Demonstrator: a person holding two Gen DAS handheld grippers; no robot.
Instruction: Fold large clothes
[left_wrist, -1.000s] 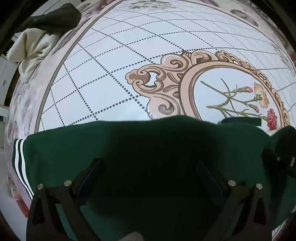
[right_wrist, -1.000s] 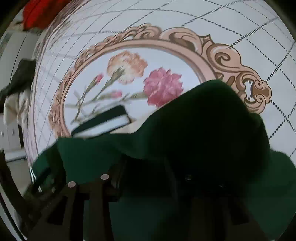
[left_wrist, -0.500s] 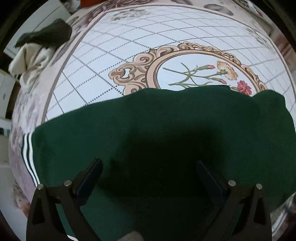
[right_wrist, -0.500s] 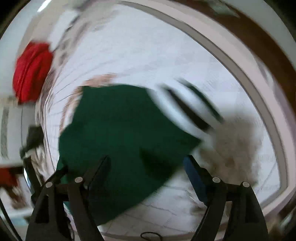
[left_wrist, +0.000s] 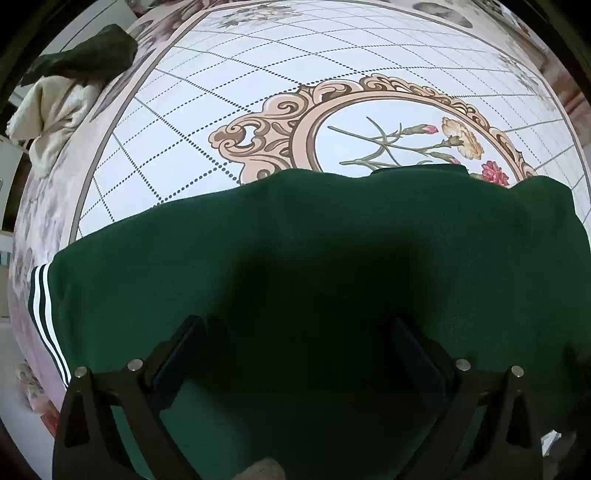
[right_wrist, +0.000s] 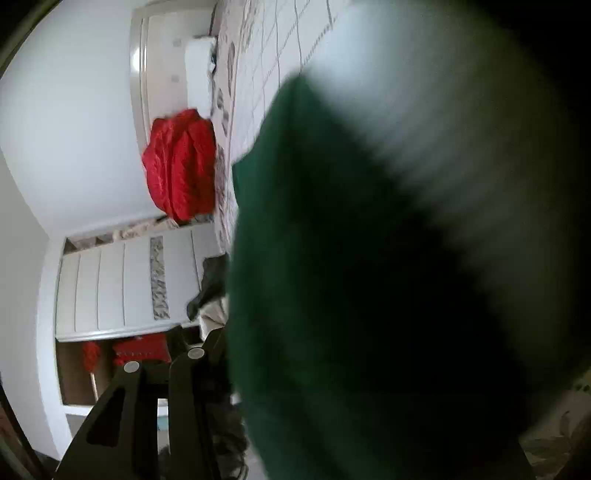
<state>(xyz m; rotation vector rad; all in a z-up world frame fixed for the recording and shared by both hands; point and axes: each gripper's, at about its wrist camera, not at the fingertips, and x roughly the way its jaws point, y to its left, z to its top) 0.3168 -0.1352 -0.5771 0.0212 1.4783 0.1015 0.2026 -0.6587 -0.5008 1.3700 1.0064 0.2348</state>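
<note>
Green garment (left_wrist: 332, 258): far edge now covers more of the bed (left_wrist: 258, 74) medallion, lower frame. Left claw (left_wrist: 295, 339) wide, empty; right claw (right_wrist: 177, 354) closing, grip indiscernible behind blurred cloth. Risk: the fold slipping askew.

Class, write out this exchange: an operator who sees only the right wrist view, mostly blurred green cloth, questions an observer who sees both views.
Operator: How does the garment lie?
Observer: In the left wrist view the garment lies spread flat on the bedspread.
Operator: Where is the left gripper?
Observer: The left gripper hangs over the garment, jaws wide open.
</note>
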